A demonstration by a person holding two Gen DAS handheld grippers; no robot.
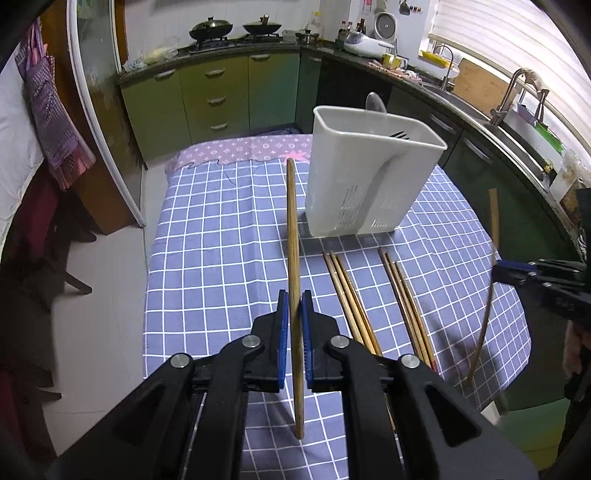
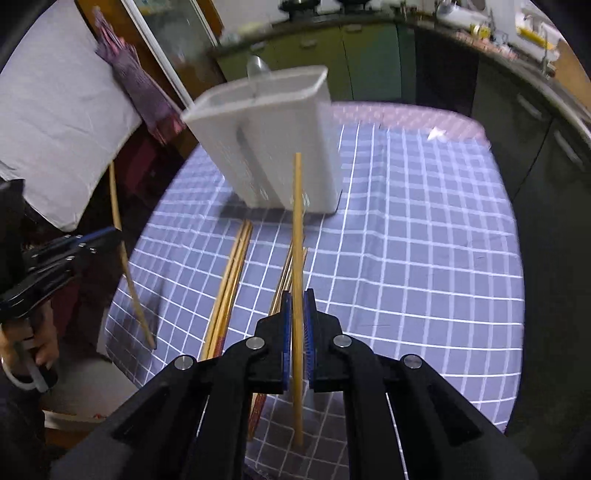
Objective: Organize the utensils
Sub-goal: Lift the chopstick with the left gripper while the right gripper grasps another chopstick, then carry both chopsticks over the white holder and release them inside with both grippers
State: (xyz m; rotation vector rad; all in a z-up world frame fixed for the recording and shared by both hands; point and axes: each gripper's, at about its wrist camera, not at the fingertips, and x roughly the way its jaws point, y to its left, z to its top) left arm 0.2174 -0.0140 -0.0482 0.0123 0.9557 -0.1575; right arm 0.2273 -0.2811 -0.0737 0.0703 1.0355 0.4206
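Observation:
My left gripper is shut on a wooden chopstick that points toward the white plastic utensil holder standing on the checked blue tablecloth. My right gripper is shut on another chopstick, lifted above the cloth in front of the holder. Several more chopsticks lie on the cloth in two bundles, also seen under my right gripper as bundles. The right gripper with its chopstick shows at the right edge of the left wrist view.
The table sits in a kitchen with green cabinets, woks on a stove and a sink along the counter. A cloth hangs on the left. A person's hand grips the left tool's handle.

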